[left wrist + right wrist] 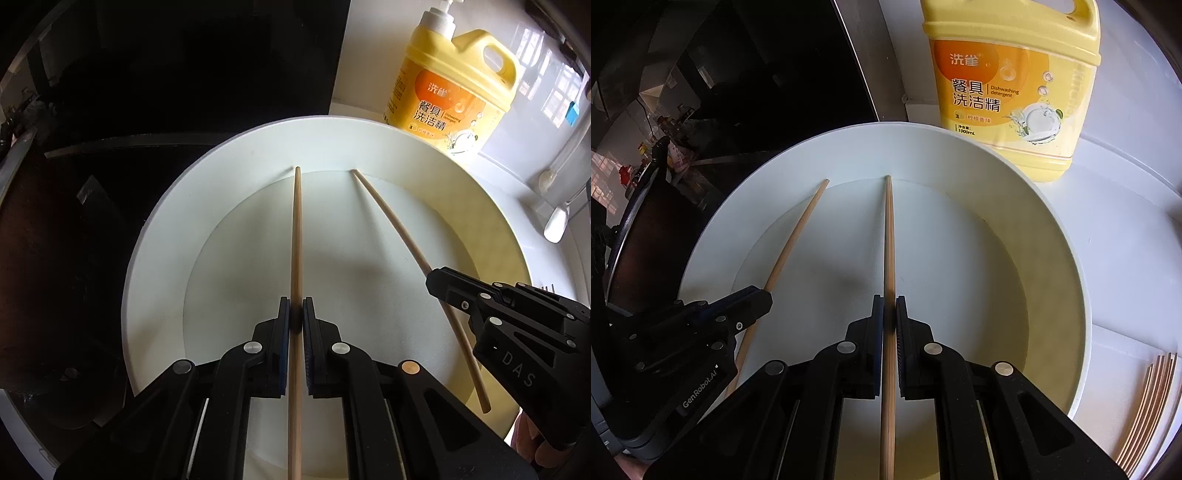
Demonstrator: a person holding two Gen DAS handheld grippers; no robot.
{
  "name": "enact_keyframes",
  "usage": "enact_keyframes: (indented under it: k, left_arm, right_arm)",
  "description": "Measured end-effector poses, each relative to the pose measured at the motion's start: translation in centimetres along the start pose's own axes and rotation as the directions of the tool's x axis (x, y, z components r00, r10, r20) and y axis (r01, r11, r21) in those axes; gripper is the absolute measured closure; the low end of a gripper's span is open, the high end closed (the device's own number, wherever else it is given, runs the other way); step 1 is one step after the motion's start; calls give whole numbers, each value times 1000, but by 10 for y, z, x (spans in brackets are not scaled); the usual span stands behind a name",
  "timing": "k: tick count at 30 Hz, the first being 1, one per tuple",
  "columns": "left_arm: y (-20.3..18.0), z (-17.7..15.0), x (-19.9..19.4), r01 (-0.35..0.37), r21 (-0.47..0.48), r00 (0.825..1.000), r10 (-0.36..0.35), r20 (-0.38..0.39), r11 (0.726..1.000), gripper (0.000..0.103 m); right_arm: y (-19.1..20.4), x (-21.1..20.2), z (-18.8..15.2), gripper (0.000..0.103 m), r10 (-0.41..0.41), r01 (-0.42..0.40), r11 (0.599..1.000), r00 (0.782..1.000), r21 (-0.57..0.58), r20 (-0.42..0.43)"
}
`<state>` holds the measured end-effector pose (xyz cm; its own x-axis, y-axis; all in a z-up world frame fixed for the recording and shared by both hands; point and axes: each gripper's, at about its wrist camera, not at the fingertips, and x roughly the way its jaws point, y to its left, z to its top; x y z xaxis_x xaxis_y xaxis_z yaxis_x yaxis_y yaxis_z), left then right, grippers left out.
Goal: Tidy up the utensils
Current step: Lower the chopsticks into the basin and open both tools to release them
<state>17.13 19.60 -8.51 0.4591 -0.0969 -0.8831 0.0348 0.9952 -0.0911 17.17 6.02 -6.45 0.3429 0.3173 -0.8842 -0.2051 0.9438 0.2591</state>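
A large white plate (162,229) lies below both grippers; it also shows in the right wrist view (1063,236). My left gripper (296,308) is shut on a wooden chopstick (296,236) whose tip reaches the plate's far rim. My right gripper (889,306) is shut on a second chopstick (889,236), also pointing at the far rim. In the left wrist view the right gripper (443,284) enters from the right, holding its chopstick (391,221). In the right wrist view the left gripper (757,299) enters from the left with its chopstick (798,229).
A yellow dish detergent jug (450,88) stands just behind the plate on the white counter; it also shows in the right wrist view (1012,85). A dark stove area (147,92) lies to the left. Several more wooden chopsticks (1145,406) lie on the counter at right.
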Motion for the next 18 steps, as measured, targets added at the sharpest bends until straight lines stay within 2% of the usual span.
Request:
enact_keyframes:
  k: [2,4,5,6,8,16,18]
  left_arm:
    - [1,-2,-3,-13,-2,1000,13,5,1000,92]
    - [4,-3,-7,-22,-11,1000,22,16,1000,76]
    - [6,-4,-11,-25,-16,999,25,26,1000,56]
    - [8,-5,-15,-32,-22,999,33,42,999,41]
    - [10,-7,-22,-45,-27,997,47,66,999,40]
    - [20,-12,-38,-79,-62,995,83,64,995,36]
    - [21,-14,-41,-85,-66,994,89,60,994,34]
  right_arm:
    - [0,-1,0,96,-12,12,1000,1000,3,4]
    - [-1,-4,0,95,-19,19,1000,1000,5,14]
    - [-2,-6,0,93,-24,24,1000,1000,6,20]
    - [-3,-7,-1,93,-27,27,1000,999,8,25]
    - [-5,-12,-3,91,-30,30,999,999,15,34]
    - [-9,-26,-14,78,-25,25,1000,997,10,66]
    - [-8,-31,-16,70,-26,26,1000,996,11,80]
